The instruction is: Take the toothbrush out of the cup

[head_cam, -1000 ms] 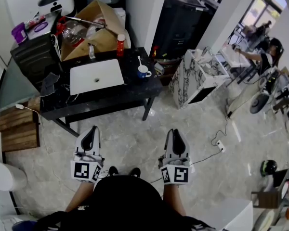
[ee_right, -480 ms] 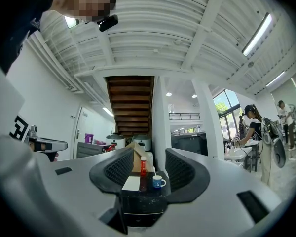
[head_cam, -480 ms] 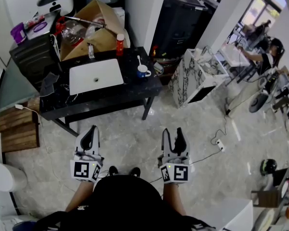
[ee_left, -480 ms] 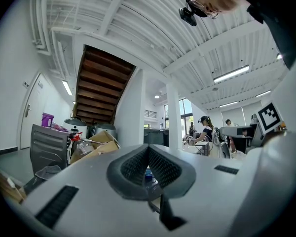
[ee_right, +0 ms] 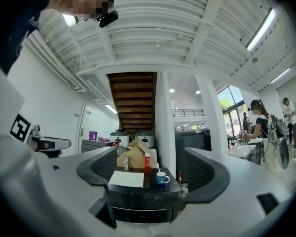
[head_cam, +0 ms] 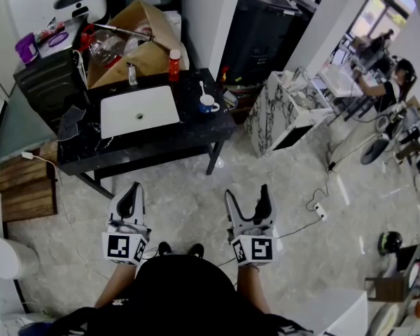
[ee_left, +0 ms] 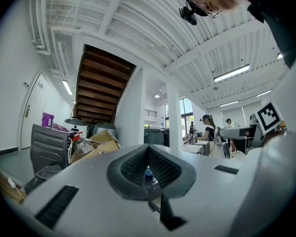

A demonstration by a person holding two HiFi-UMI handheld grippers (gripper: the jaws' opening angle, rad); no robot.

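Head view: a white toothbrush [head_cam: 203,89] stands in a blue cup [head_cam: 209,104] at upper centre of the frame, on a black table [head_cam: 161,143] just beside a white basin [head_cam: 140,110]. The cup's white mark is too small to read. At lower centre, the left gripper [head_cam: 131,188] is clenched on nothing. The right gripper [head_cam: 247,193], jaws opening, has nothing between them. A cardboard box [head_cam: 136,47] behind holds clutter that is hard to make out.

Ahead of our white left gripper [head_cam: 134,187], with its black-and-white square markers, we see a black table [head_cam: 189,128] bearing a white sink [head_cam: 150,103], a blue cup [head_cam: 208,105] with a white toothbrush [head_cam: 202,89] and a red bottle [head_cam: 174,65], and beyond them a brown cardboard box [head_cam: 150,53] and a purple container [head_cam: 26,48].
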